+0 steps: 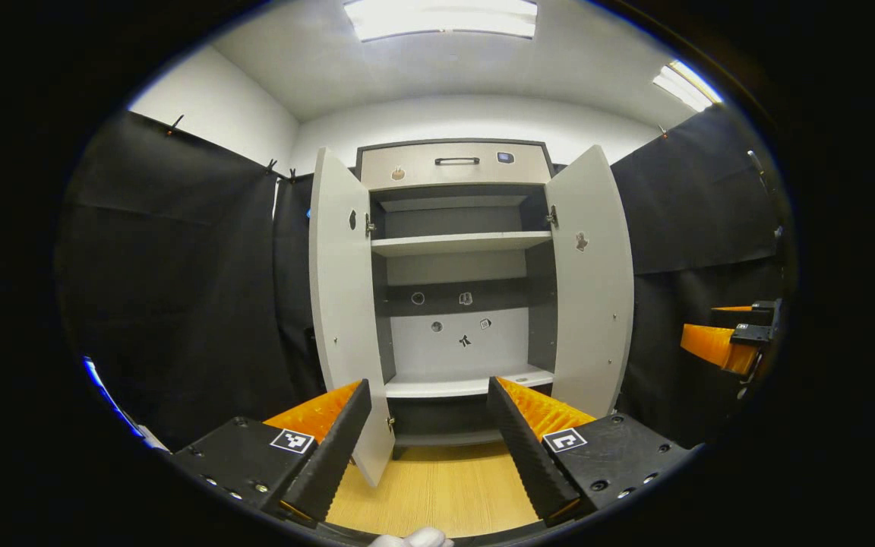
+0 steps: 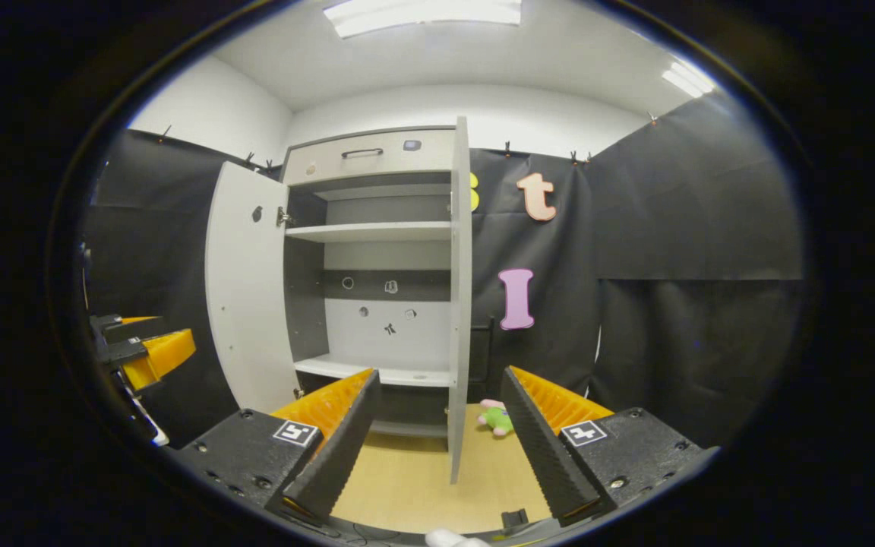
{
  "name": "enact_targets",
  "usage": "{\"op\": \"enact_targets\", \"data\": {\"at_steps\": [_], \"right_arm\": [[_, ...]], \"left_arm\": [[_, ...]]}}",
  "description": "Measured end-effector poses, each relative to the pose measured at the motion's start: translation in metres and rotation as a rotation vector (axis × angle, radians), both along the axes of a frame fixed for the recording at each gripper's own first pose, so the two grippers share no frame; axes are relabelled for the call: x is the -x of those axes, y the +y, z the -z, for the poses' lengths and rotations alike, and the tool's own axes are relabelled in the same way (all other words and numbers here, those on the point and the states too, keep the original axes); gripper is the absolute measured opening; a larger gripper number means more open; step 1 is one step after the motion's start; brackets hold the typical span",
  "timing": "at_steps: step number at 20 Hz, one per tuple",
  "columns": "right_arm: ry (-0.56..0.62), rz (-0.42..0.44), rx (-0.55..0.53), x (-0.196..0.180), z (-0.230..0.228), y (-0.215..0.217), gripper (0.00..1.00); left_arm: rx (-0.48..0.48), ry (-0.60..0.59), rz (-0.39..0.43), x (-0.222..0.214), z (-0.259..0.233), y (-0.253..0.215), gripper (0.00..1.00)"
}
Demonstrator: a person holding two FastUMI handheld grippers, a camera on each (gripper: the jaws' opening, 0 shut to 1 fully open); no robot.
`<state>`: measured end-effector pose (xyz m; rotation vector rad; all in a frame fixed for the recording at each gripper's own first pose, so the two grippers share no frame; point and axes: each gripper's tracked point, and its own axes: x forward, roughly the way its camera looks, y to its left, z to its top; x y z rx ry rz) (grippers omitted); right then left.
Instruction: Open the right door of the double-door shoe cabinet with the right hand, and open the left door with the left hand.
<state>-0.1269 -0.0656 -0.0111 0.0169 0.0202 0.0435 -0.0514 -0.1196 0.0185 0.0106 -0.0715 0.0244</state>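
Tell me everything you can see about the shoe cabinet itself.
The tall pale grey double-door shoe cabinet stands on the light wood floor against the black cloth wall. Its left door and right door are both swung wide open. Inside, the dark frame holds a white upper shelf and a white lower shelf, with small cutouts in the back panel. A drawer front with a dark handle sits on top. Neither pair of tongs touches it.
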Motion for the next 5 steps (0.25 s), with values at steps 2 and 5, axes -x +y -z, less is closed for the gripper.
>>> {"op": "enact_targets", "data": {"at_steps": [2, 5], "right_arm": [[0.002, -0.006, 0.001, -0.0017, 0.0001, 0.0037, 1.00], [-0.001, -0.009, 0.010, -0.0021, -0.0005, 0.0043, 1.00]], "left_arm": [[0.005, 0.001, -0.003, -0.0004, 0.0002, 0.0014, 0.93], [0.009, 0.007, -0.010, -0.0016, 0.0007, 0.0021, 0.94]]}}
